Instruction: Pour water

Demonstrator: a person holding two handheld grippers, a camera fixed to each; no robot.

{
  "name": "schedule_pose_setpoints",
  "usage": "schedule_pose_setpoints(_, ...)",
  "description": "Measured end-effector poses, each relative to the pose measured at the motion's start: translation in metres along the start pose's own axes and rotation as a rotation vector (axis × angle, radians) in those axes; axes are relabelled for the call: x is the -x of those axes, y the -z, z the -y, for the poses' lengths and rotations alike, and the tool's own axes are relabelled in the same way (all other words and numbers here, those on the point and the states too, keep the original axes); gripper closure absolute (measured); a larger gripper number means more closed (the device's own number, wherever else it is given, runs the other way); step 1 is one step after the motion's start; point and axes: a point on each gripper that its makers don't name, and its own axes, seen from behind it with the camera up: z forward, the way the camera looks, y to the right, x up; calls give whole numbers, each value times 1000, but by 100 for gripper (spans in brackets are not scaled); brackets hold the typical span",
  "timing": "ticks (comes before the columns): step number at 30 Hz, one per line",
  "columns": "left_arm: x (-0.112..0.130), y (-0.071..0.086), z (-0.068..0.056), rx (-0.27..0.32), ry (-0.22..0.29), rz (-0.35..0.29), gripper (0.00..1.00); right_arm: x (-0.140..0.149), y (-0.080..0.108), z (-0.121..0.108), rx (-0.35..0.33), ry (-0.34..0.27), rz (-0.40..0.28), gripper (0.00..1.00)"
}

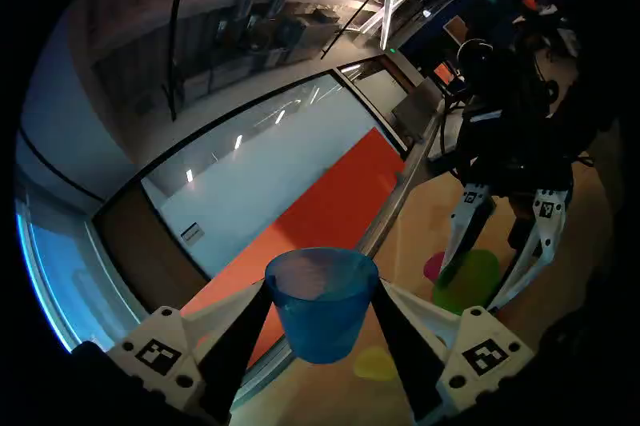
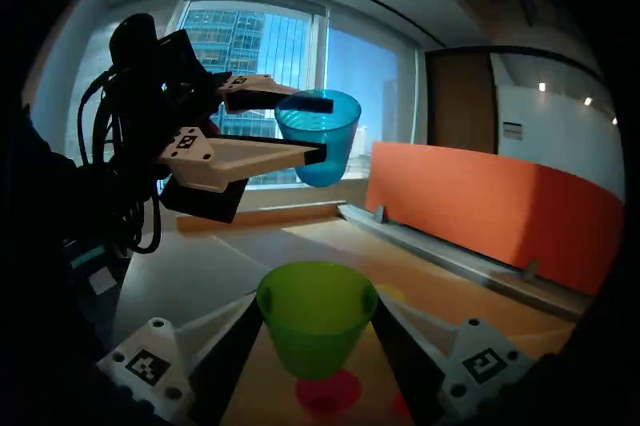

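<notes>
My left gripper (image 1: 322, 302) pinches the blue cup (image 1: 322, 318), right gripper (image 2: 318, 310) pinches the green cup (image 2: 316, 322) (both roughly upright). I'd say pouring's not started.

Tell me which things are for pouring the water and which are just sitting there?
For the job:
- blue cup, pinched in the left gripper
- green cup, pinched in the right gripper

Just there:
- orange panel
- red spot on the table
- yellow spot
- window
</notes>
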Motion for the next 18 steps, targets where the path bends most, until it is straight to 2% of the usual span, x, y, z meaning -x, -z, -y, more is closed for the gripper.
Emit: schedule_pose_setpoints(18,-10,-7,2,-8,-117,-10,14,1,-6,-1,-6,-3,-2,9)
